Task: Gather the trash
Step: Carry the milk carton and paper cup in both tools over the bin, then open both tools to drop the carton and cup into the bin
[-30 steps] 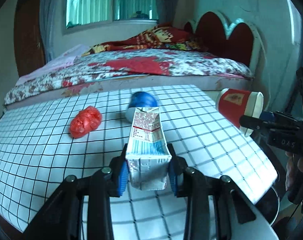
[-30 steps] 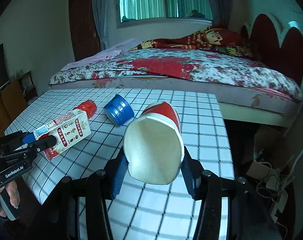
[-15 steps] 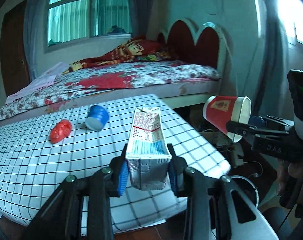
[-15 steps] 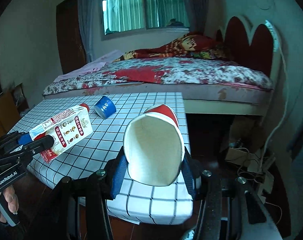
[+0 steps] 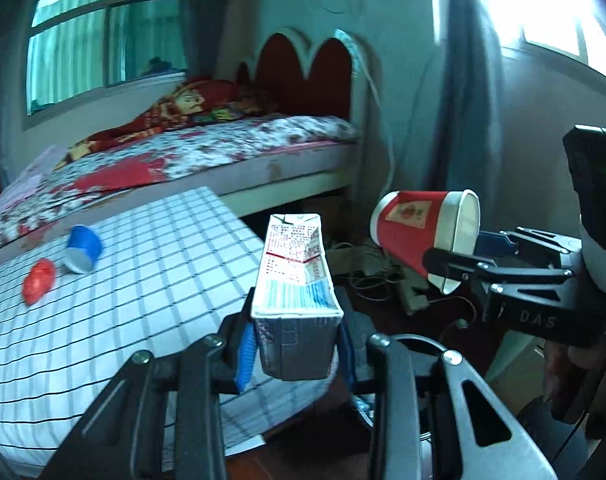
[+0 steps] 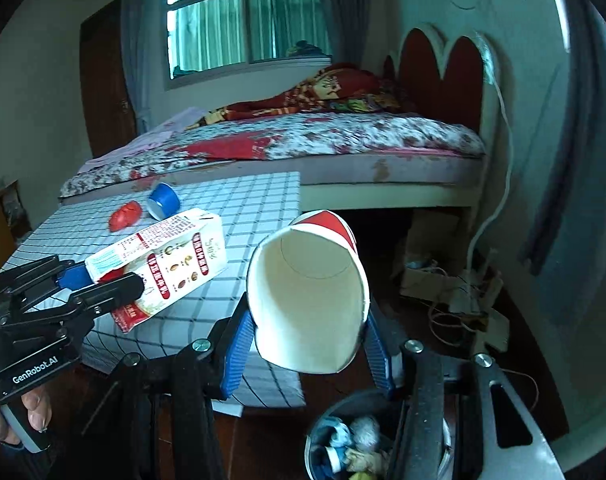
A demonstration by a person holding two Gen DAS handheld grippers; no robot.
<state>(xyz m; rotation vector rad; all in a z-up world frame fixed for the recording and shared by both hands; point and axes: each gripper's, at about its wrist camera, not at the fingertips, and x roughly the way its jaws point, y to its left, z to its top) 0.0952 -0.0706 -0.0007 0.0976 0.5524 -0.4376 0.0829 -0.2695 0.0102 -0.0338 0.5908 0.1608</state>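
Blue pads of the left hand-held gripper (image 5: 297, 354) clamp the base of a carton (image 5: 295, 280) in the left wrist view; the carton points forward, past the right edge of the checked tabletop (image 5: 143, 280). On that tabletop, far left, a blue cup (image 5: 83, 248) lies on its side just beside a red wad (image 5: 39, 286). To the right, the right hand-held gripper (image 5: 463, 252) grips a red paper cup (image 5: 419, 224) near its white rim, the cup held sideways above the floor with its base toward the bed (image 5: 207, 156). A hand (image 5: 563, 372) shows below that tool. Cables lie on the floor under the paper cup.

White inside and red outside, the paper cup (image 6: 309, 296) fills the middle of the right wrist view, its open mouth facing the camera, pinched between the blue pads of the right hand-held gripper (image 6: 309, 344). Directly below, at the bottom edge, a bin (image 6: 343, 440) on the floor holds crumpled bits of rubbish. At left, the left hand-held gripper (image 6: 103, 280) holds the carton (image 6: 163, 256) by one end, tilted over the near part of the tabletop (image 6: 255, 200). Fingers (image 6: 35, 404) wrap its handle. Behind the carton, the blue cup (image 6: 163, 200) and the red wad (image 6: 125, 216) rest on the tabletop, close together, with the bed (image 6: 303, 140) beyond.
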